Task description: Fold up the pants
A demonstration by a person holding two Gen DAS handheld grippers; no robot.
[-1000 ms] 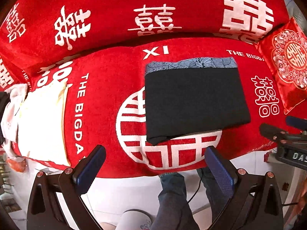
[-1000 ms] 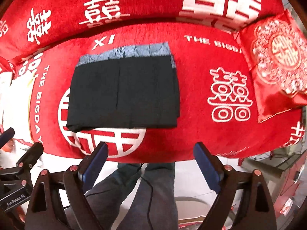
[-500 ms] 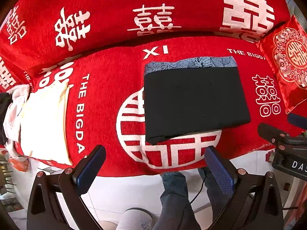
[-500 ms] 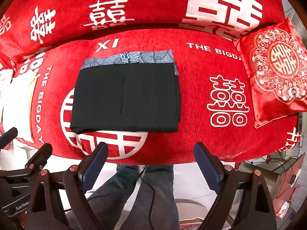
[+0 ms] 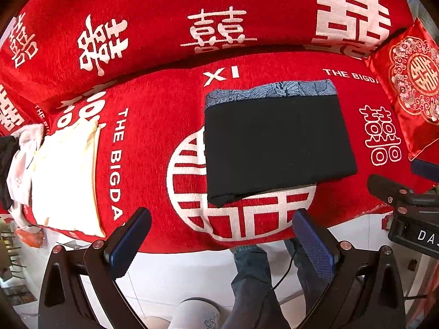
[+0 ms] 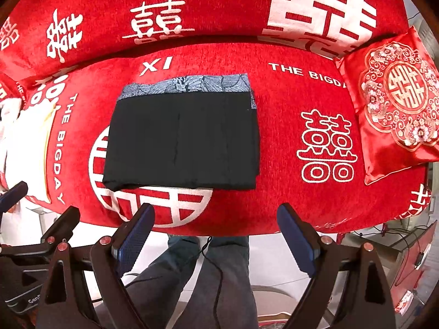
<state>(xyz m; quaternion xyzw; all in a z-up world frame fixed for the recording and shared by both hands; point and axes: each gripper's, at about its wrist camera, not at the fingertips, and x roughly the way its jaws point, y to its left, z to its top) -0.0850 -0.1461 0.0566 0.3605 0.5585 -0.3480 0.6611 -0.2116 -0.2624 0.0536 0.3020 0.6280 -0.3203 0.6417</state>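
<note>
Lying folded into one black rectangle, the single pair of pants (image 5: pixel 277 148) rests mid-seat on the red sofa (image 5: pixel 153 142), one embroidered cushion (image 6: pixel 395 104) at 3 o'clock, one cream garment (image 5: pixel 65 175) at 9; both the left tool (image 5: pixel 222 238) and right tool (image 6: pixel 216 233) hang wide, empty, above white floor
</note>
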